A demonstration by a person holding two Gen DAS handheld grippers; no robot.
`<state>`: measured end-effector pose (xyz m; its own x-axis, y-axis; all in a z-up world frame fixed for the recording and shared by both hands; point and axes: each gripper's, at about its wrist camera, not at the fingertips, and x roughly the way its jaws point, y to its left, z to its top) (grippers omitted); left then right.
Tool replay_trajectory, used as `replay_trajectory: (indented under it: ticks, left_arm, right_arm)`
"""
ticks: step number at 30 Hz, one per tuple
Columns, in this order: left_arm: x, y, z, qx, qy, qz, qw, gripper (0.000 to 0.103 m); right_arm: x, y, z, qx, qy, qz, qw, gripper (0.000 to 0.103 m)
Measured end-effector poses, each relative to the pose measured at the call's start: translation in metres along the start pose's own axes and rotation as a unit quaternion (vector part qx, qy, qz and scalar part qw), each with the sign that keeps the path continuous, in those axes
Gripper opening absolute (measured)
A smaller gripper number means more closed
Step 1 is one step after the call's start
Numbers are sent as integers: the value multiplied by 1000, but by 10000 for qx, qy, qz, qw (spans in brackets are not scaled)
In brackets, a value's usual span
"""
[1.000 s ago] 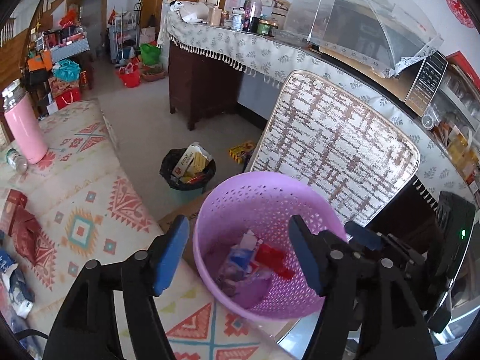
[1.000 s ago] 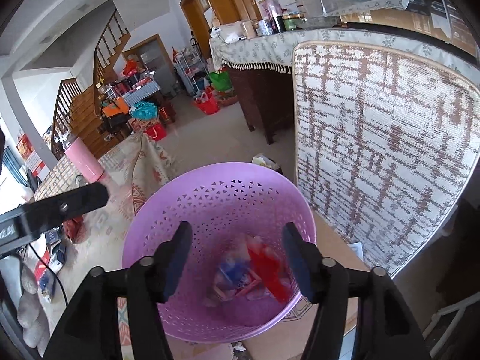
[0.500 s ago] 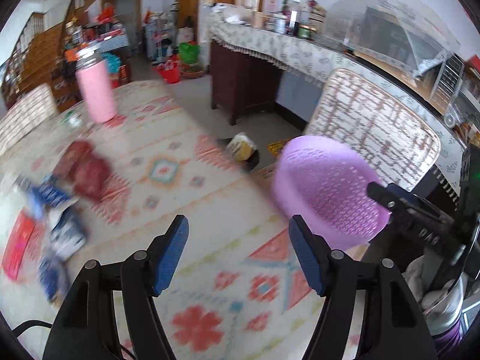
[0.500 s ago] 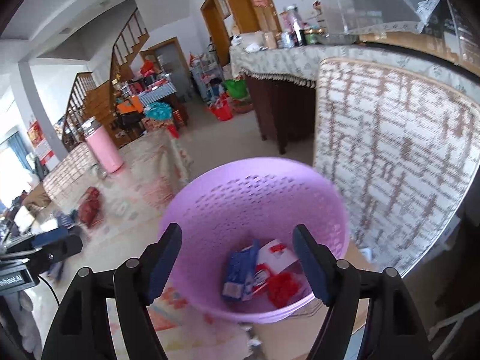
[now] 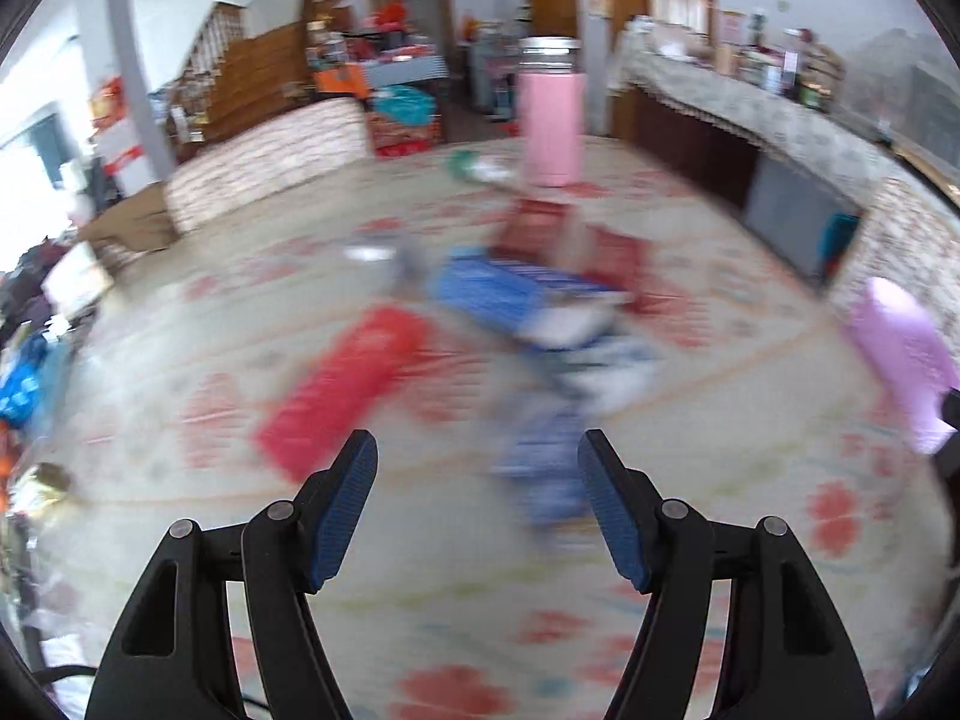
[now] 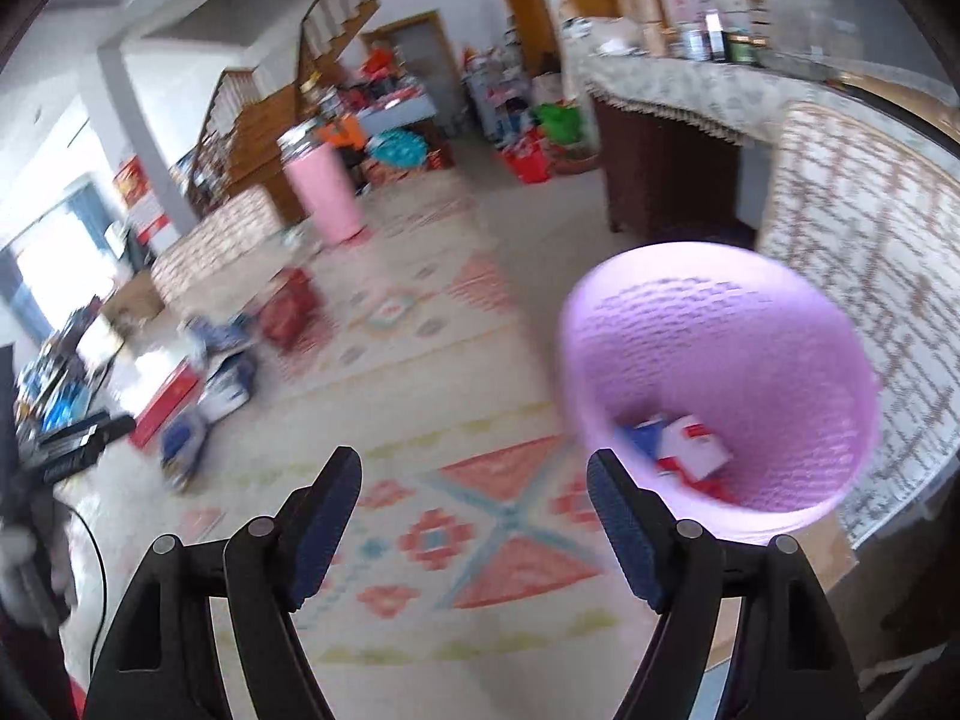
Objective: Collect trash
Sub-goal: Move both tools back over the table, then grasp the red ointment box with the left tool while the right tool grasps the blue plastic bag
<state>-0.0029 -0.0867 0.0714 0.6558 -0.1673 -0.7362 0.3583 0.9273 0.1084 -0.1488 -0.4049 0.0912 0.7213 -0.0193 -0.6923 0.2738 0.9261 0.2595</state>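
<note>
A purple perforated basket (image 6: pixel 774 360) stands on the patterned tablecloth (image 6: pixel 468 516) at the right and holds red, white and blue wrappers (image 6: pixel 684 444). It shows at the far right of the left wrist view (image 5: pixel 906 360). Loose trash lies on the cloth: a red packet (image 5: pixel 342 384), blue packets (image 5: pixel 510 294) (image 5: pixel 546 468) and dark red packets (image 5: pixel 606 252). My left gripper (image 5: pixel 477 450) is open and empty above the cloth, near the blue packet. My right gripper (image 6: pixel 474 462) is open and empty, left of the basket.
A tall pink flask (image 5: pixel 551 120) stands at the far side of the cloth. A woven chair back (image 6: pixel 870 276) rises behind the basket. A cloth-covered sideboard (image 6: pixel 678 90) with jars runs along the right. Clutter fills the far room.
Both grippers have swung left, away from the basket. The left one now faces the loose trash on the cloth. The basket has slid to the right in both views.
</note>
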Motion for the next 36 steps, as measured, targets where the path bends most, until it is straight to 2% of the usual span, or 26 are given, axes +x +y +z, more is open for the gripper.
replay_trajectory:
  ticks: [3,5,10,17,23,32,34,35,36]
  left_arm:
    - [12,38,-1,-21,56,323,9995,68]
    - [22,58,0,-27,108,390,9992,68]
    - [48,83,7,21,244,216,9995,68]
    - [84,87,24,226,388,-146,9989,68]
    - [110,89,30,154,595,-515,9968,68]
    - [123,91,26,8,837,-699,9940,68]
    - [122,92,26,-69,864,-648,9941,66]
    - [121,92,25,-107,866,-617,9943,57]
    - [118,93,24,-129,868,-595,9944,42]
  right_arm:
    - [15,37,-1,-207,201,252,9993,82]
    - [27,59,-1,-290,313,445,9981,82]
    - [63,121,-3,-611,650,833,9925,82]
    - [119,200,-4,-962,1159,1201,9813,82]
    - [150,235,-4,-1082,1319,1217,9778,82]
    - [165,255,-2,-1254,1222,940,9801,82]
    - [165,257,-2,-1323,1186,858,9803,82]
    - [166,260,-3,-1383,1159,784,9804,81]
    - [165,261,-5,-1432,1121,703,9808,79]
